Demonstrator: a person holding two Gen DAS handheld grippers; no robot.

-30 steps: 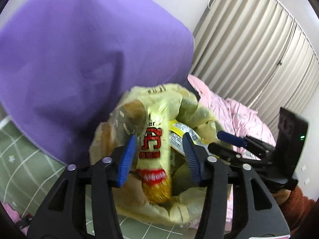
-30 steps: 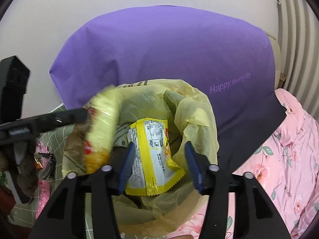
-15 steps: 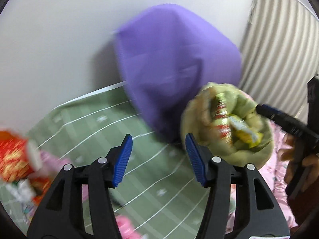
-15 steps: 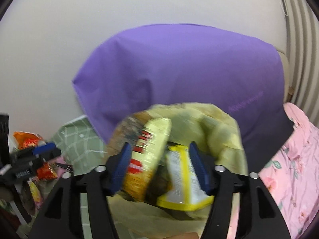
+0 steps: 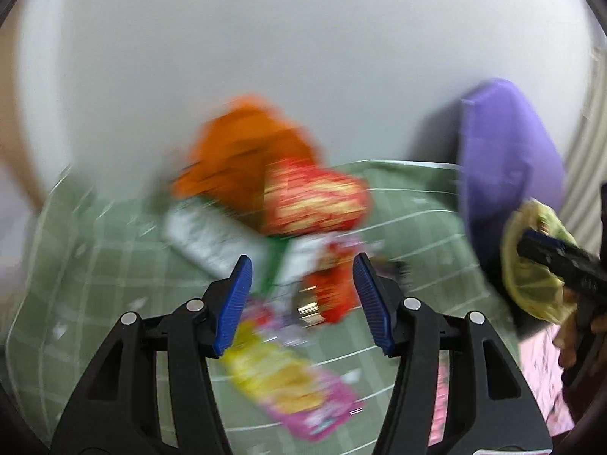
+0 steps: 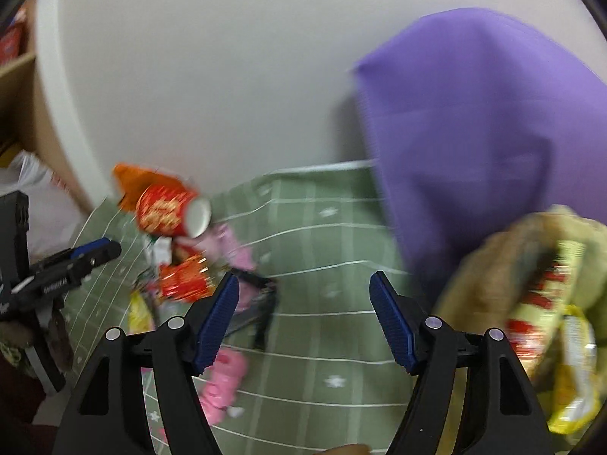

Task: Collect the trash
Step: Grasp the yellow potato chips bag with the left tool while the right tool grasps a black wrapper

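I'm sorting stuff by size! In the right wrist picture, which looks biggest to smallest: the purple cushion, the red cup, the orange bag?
1. purple cushion, by far the largest.
2. red cup.
3. orange bag, though the cup hides part of it, so these two are uncertain.

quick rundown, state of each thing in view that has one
left gripper: open, nothing between the pads
right gripper: open, empty, jaws have just been opening
yellow trash bag: mouth open, snack wrappers inside
red paper cup: tipped on its side, white mouth facing right
orange snack bag: crumpled, lying on the green mat
pink-and-yellow wrapper: lying flat on the mat
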